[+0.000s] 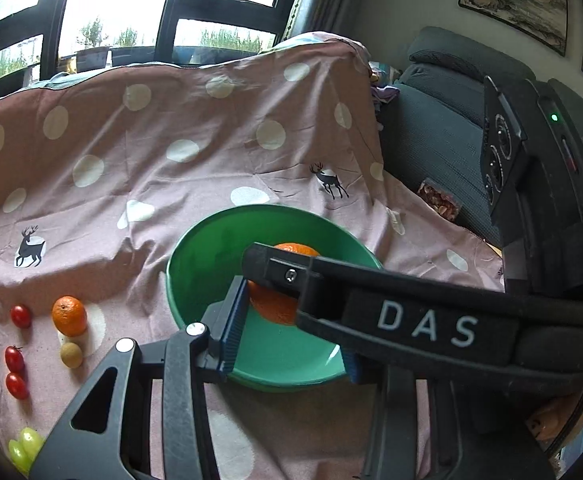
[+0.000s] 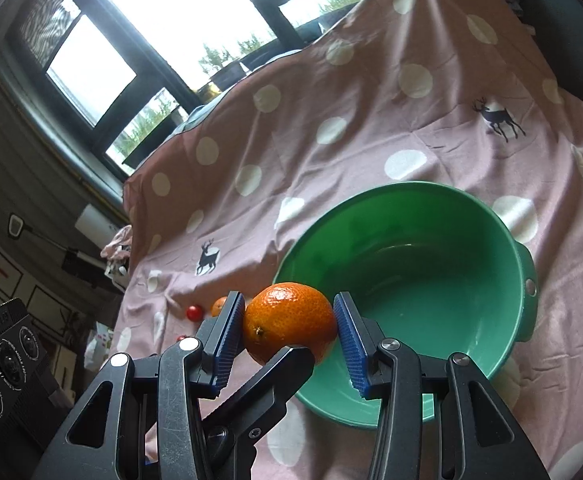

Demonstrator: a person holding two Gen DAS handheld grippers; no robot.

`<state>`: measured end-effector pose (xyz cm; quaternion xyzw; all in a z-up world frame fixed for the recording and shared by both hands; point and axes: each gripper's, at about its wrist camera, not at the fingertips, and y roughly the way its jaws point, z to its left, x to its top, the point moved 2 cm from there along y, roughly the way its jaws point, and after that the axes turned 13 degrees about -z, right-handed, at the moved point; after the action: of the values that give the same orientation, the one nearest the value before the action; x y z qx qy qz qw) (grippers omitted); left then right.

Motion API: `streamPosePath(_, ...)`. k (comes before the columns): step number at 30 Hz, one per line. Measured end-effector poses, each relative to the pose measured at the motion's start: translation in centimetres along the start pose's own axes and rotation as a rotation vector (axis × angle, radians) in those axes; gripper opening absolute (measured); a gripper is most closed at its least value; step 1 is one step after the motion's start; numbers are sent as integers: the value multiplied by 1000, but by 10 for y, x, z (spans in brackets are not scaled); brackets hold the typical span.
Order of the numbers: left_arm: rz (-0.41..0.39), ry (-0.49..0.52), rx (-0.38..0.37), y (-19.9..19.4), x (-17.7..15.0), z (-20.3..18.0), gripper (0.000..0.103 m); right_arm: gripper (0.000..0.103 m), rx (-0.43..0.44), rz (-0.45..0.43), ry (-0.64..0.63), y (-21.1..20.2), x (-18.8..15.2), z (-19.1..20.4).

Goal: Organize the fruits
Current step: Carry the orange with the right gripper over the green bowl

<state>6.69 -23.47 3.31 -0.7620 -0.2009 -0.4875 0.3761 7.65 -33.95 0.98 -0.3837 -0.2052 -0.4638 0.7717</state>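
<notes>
My right gripper [image 2: 289, 330] is shut on an orange tangerine [image 2: 289, 322] and holds it over the near left rim of a green bowl [image 2: 471, 216], which looks empty inside. In the left wrist view the right gripper's arm [image 1: 411, 312] crosses over the bowl [image 1: 207, 248] with the tangerine [image 1: 273, 304] in it. My left gripper [image 1: 291, 336] is open and empty just in front of the bowl. On the pink cloth to the left lie another tangerine [image 1: 69, 316], a small brown fruit [image 1: 71, 355], three cherry tomatoes [image 1: 14, 358] and green grapes [image 1: 23, 448].
A pink spotted cloth with deer prints [image 1: 131, 160] covers the table and rises over something at the back. A dark sofa [image 1: 431, 120] stands at the right. Windows [image 1: 131, 0] are behind. The other gripper's body [image 2: 3, 352] is at the left.
</notes>
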Motion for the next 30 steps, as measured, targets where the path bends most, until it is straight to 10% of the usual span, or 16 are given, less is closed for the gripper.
streamPosePath(30,152,-76,-136,57,-28,-9,40,48,-196,76,80,11,-10,-55)
